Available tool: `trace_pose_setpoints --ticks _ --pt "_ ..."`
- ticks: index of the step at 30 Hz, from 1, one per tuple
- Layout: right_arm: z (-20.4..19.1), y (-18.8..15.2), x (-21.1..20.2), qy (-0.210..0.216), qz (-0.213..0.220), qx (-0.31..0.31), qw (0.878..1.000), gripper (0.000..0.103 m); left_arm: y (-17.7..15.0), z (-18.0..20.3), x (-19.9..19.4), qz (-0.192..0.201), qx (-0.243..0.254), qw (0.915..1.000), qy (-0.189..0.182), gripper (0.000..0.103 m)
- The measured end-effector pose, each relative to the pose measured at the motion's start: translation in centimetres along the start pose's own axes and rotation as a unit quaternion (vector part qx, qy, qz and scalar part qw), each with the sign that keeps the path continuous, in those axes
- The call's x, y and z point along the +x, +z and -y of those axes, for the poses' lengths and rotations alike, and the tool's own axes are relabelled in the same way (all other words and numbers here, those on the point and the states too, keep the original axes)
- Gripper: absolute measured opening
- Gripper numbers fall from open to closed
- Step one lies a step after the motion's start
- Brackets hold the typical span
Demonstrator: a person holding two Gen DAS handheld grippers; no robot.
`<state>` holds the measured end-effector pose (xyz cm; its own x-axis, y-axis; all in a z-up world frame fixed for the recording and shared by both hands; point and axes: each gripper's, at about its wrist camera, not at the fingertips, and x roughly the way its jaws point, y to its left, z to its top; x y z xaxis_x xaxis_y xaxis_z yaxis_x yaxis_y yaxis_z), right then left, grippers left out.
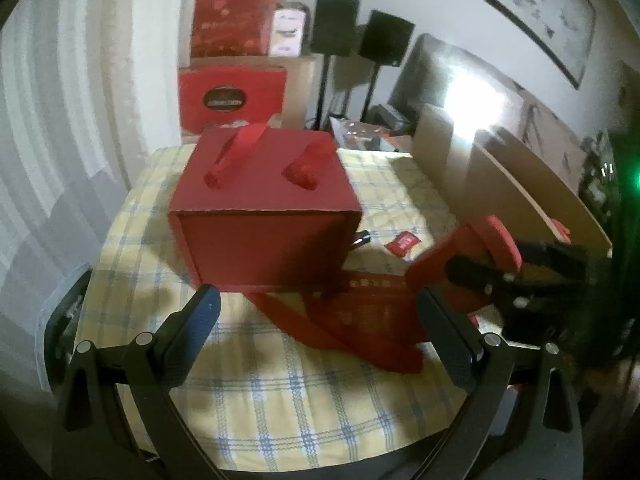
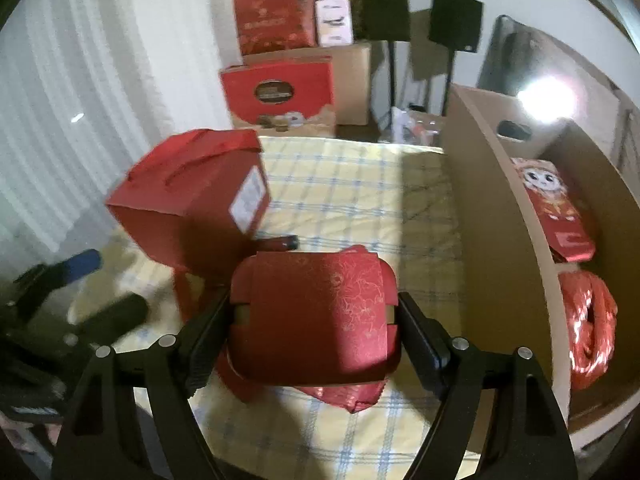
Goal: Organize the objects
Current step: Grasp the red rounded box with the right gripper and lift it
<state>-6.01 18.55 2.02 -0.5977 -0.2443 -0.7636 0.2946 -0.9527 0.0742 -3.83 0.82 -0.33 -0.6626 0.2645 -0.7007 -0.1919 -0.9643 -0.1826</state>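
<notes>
Right wrist view: a small red patterned gift box (image 2: 316,316) is clamped between the fingers of the right gripper (image 2: 314,332), held above the checked tablecloth (image 2: 352,196).
Left gripper (image 1: 318,328): its fingers are spread apart on nothing, before the large red handled box (image 1: 264,208).
Step in hand: judged as carrying the small box toward the cardboard carton (image 2: 496,208).
Carton contents: a cartoon-printed red packet (image 2: 556,204) and a shiny red bundle (image 2: 588,320) are already seen inside.
Next move: a lift over the carton's near wall, then a lowering into a free spot, is likely needed.
Open room: bare cloth is seen between large box and carton; red ribbon (image 1: 340,332) lies near the left fingers.
</notes>
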Motion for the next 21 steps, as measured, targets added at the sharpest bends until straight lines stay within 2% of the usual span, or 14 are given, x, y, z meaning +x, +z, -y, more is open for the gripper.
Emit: trace_pose_setpoints --ticks 3,7,13,21 --pt "-0.2 0.7 -0.7 0.005 -0.006 -0.019 1.0 0.081 -0.2 0.6 -0.3 0.005 0.024 0.9996 -0.017 0.098" --pt "0.1 1.6 -0.7 0.033 -0.034 -0.027 0.998 0.082 -0.5 1.8 -0.5 0.015 0.057 0.9972 -0.047 0.098" --pt "0.3 2.1 -1.0 0.058 -0.044 -0.026 0.997 0.082 -0.9 4.7 -0.9 0.028 0.131 0.9883 -0.073 0.098" --pt "0.0 2.7 -2.0 0.101 -0.06 -0.028 0.993 0.082 0.2 6.5 -0.2 0.025 0.143 0.982 -0.121 0.098"
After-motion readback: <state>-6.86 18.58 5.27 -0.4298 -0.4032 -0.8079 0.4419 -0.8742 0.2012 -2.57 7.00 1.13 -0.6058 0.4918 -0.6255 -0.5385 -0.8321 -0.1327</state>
